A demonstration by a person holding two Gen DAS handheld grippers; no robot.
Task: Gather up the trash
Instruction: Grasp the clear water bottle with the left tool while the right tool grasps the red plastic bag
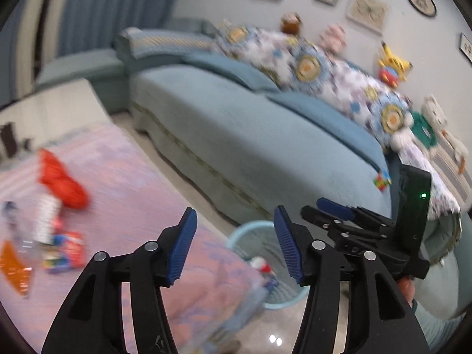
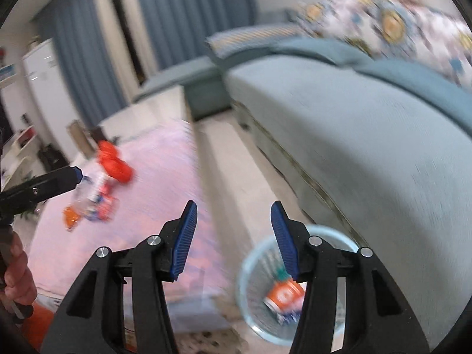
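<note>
A heap of trash lies on the pink tablecloth [image 1: 141, 183]: a crumpled red bag [image 1: 63, 181], a clear plastic bottle [image 1: 32, 224], colourful wrappers [image 1: 66, 252] and an orange packet [image 1: 13, 267]. The heap also shows in the right wrist view [image 2: 100, 188]. A light blue mesh bin [image 1: 259, 262] stands on the floor between table and sofa, with an orange-and-white pack [image 2: 284, 295] inside. My left gripper [image 1: 234, 243] is open and empty above the table's corner. My right gripper [image 2: 233, 236] is open and empty above the bin [image 2: 250, 277]; it appears in the left wrist view [image 1: 339, 209].
A long teal sofa [image 1: 265, 135] with patterned cushions and plush toys runs along the right. A Rubik's cube [image 1: 382, 181] lies on its seat. Blue curtains [image 2: 183, 14] hang behind. A white cabinet [image 2: 44, 82] stands at the far left. Pale floor [image 2: 233, 177] separates table and sofa.
</note>
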